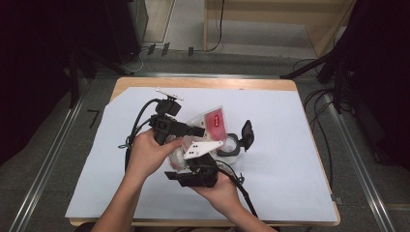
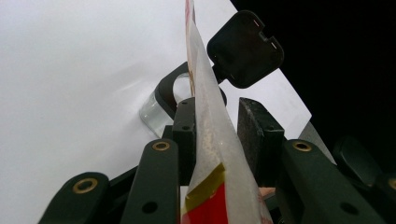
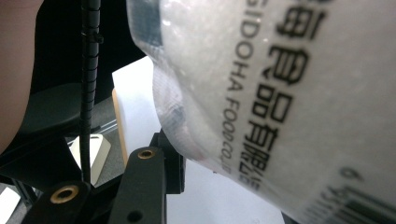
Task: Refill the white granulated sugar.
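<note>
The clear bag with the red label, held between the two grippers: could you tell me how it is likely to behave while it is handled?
The bag looks like thin film around loose pale grains, so it will probably sag and shift rather than stay stiff. Its glossy film may slip between the left gripper pads. Tilted over the open jar with the flip lid, the contents could pour suddenly.

Your high view looks forward and down over the whole surface (image 1: pixel 290 159). Both gripper views sit right behind their fingers, pressed close against the bag (image 2: pixel 212 140) they share.
</note>
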Motion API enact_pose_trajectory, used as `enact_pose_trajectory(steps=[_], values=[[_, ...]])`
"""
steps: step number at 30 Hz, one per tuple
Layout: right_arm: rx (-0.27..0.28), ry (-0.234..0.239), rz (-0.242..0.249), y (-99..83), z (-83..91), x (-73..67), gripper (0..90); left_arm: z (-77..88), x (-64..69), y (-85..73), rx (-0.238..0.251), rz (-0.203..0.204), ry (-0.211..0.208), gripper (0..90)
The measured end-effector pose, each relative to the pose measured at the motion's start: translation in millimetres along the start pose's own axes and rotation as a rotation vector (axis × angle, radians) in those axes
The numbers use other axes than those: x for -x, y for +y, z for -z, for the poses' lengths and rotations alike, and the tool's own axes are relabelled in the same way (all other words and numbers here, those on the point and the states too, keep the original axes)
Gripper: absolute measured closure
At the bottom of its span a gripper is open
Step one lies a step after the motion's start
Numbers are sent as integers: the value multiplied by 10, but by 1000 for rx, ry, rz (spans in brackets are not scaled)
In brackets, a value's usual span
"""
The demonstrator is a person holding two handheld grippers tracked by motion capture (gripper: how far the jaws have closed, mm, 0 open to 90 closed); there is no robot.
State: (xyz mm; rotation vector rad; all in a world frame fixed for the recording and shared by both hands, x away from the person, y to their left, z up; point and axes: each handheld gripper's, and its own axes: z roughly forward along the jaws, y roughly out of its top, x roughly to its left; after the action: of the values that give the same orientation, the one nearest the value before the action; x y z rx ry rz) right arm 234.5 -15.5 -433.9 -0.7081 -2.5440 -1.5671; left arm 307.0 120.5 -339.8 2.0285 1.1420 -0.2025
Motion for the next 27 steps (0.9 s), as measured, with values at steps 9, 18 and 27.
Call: enact_pose_trajectory(steps=[9, 18, 27], values=[[-2, -2, 2, -6, 4, -1, 636, -6, 16, -7, 5, -3, 3, 692], [-2, -1, 2, -5, 3, -2, 636, -3, 11, -8, 4, 1, 3, 690], [-5, -1, -2, -2, 5, -2, 636, -3, -2, -6, 3, -1, 2, 695]])
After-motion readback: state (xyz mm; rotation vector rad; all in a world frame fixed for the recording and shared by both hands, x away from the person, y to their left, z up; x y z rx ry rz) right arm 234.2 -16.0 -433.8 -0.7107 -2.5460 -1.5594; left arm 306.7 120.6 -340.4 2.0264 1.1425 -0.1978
